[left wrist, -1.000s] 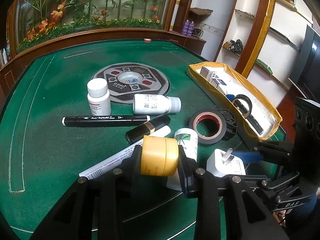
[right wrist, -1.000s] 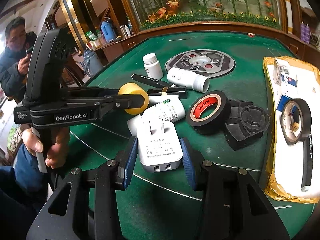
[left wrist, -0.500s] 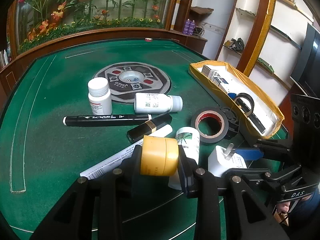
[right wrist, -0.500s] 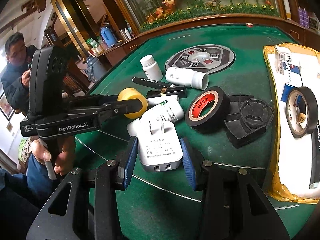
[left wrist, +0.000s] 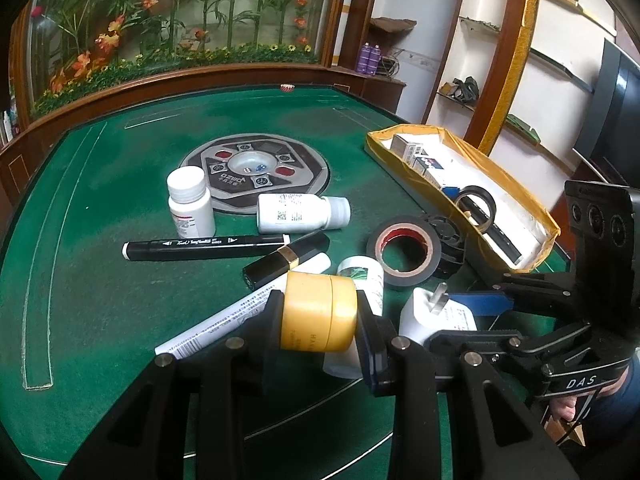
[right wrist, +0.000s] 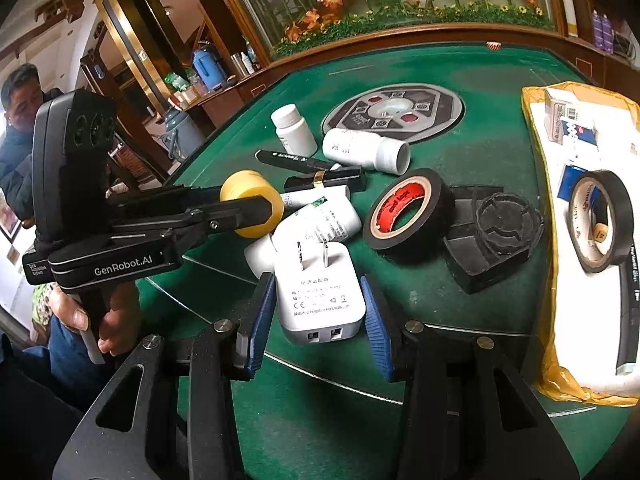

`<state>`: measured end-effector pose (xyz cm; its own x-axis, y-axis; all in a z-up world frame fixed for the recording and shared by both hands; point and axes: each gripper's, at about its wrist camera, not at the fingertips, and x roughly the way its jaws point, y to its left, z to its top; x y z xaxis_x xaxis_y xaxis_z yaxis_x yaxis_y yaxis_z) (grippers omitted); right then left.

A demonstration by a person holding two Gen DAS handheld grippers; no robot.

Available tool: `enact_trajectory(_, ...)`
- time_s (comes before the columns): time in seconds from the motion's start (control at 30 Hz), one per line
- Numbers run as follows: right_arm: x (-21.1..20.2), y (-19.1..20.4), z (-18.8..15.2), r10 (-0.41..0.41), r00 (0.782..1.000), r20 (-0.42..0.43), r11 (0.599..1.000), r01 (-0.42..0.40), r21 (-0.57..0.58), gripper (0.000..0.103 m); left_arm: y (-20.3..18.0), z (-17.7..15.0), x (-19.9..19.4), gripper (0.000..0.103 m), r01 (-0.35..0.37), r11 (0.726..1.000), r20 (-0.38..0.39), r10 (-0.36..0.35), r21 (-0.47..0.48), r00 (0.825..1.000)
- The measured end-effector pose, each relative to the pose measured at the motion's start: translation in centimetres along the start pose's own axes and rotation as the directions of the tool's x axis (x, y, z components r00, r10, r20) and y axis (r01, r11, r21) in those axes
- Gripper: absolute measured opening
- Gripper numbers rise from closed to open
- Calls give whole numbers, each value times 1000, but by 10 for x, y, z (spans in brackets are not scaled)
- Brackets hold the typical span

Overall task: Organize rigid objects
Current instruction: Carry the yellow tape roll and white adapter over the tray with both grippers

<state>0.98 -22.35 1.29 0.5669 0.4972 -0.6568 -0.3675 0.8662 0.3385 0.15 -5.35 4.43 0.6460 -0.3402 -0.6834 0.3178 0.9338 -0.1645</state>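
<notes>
My left gripper is shut on a yellow round jar, held just above the green table; the jar shows between the same black fingers in the right wrist view. A white plug charger, prongs pointing away, sits between the blue pads of my right gripper, which is shut on it. In the left wrist view the charger is at lower right. Beneath both lies a white bottle with a green label.
On the felt lie an upright pill bottle, a toppled bottle, a black marker, a black and gold tube, a white tube, a black tape roll and a black plastic part. A yellow-lined box on the right holds tape and small cartons. A person stands at far left.
</notes>
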Motion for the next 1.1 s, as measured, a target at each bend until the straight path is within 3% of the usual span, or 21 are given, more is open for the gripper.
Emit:
enact_trajectory(0.33, -46, -6, 7, -31, 992, 119, 999, 29, 25, 43, -24, 15, -4, 34, 99, 995, -1, -99, -15, 995)
enact_trajectory(0.63, -115, -67, 1, -180, 959, 221, 976, 146, 161, 43, -92, 43, 13, 34, 167, 984, -26, -166, 68, 986)
enact_trajectory(0.83, -139, -113, 3, -259, 944, 204, 943, 202, 263, 42, -138, 69, 41, 34, 237, 968, -72, -232, 77, 970)
enact_trajectory(1.0, -148, -143, 23, -328, 930, 166, 920, 274, 281, 42, -178, 92, 76, 34, 261, 962, -127, -250, 81, 960)
enact_trajectory(1.1, -149, -171, 41, -325, 938, 124, 909, 273, 315, 42, -197, 104, 101, 34, 252, 966, -153, -240, 65, 959)
